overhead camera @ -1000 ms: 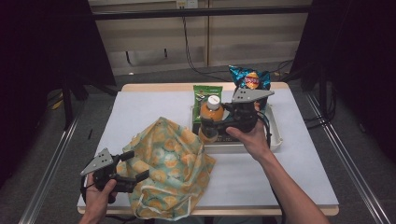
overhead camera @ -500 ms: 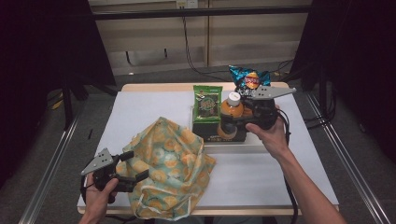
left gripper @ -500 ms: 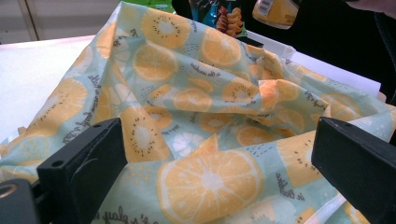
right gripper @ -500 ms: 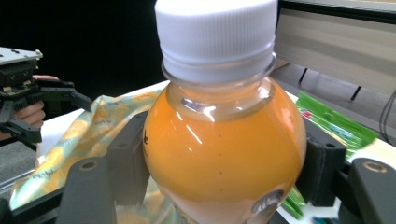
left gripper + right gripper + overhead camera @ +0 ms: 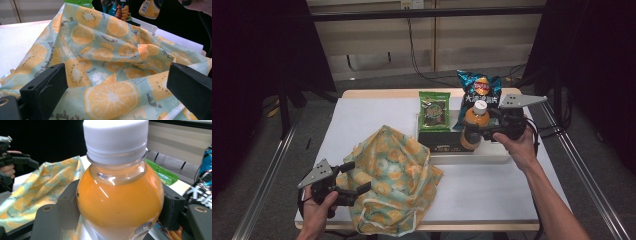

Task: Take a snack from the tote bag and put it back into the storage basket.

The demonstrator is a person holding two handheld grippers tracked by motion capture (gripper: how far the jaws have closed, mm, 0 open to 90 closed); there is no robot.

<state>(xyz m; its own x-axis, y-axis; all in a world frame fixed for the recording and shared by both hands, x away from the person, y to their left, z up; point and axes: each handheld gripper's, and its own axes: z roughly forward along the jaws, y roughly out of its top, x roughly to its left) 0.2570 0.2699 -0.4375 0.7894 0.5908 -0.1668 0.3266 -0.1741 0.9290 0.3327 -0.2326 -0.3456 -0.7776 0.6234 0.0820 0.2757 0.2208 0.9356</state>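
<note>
The right gripper (image 5: 476, 131) clamps the orange juice bottle (image 5: 120, 195) upright. The left gripper (image 5: 354, 184) stands wide open against the fruit-print bag (image 5: 394, 175), gripping nothing.

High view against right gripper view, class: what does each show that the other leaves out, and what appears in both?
High view alone: the white tray, the dark box in it, the table, and both forearms.

Right gripper view alone: the right tool from close up, its black pads pressed on either side of the orange drink bottle, with the ribbed white cap in detail.

Both: the bottle, the fruit-print cloth bag, the green packet, the blue snack bag and the left tool.
</note>
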